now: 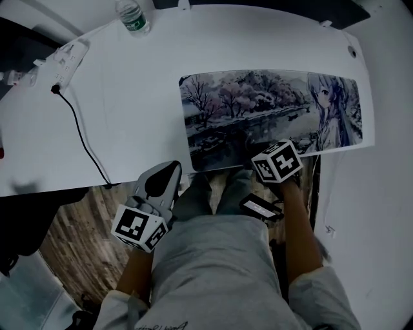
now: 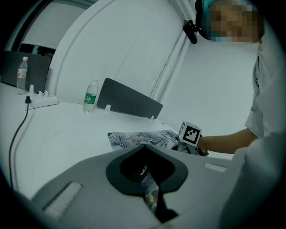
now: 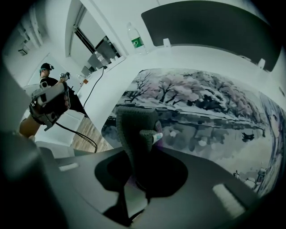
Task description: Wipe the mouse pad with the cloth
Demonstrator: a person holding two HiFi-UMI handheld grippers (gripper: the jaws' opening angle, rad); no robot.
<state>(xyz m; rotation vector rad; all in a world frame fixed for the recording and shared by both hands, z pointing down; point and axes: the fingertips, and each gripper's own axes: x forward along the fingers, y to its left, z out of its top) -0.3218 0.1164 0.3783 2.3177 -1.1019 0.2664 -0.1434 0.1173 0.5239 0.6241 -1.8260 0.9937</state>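
Grey cloth (image 3: 134, 127): dark and knitted, standing up in the right claw (image 3: 142, 147), over the near edge of the pad (image 3: 201, 103).
Right claw: clamped on the cloth, low at the pad's near edge, about midway along it. Whether the cloth touches the pad, I cannot tell.
Left claw (image 2: 149, 185): jaws together with nothing between them, at the near edge of the table (image 1: 129, 116), near the pad's near left corner but apart from it.
Pad: long, printed with blossoming trees, water and a drawn figure. It lies flat on the table's right half, its near edge close to the table's edge.
Table: white.
Bottle (image 1: 133, 16): clear with a green label, upright at the far edge, well apart from the pad.
Power strip (image 1: 64, 61): white, far left. A black cable (image 1: 80, 132) runs from it to the near edge.
Divider (image 2: 129, 102): dark panel, upright along the table's far side.
Floor (image 1: 84, 232): wood-look, below the table's near edge.
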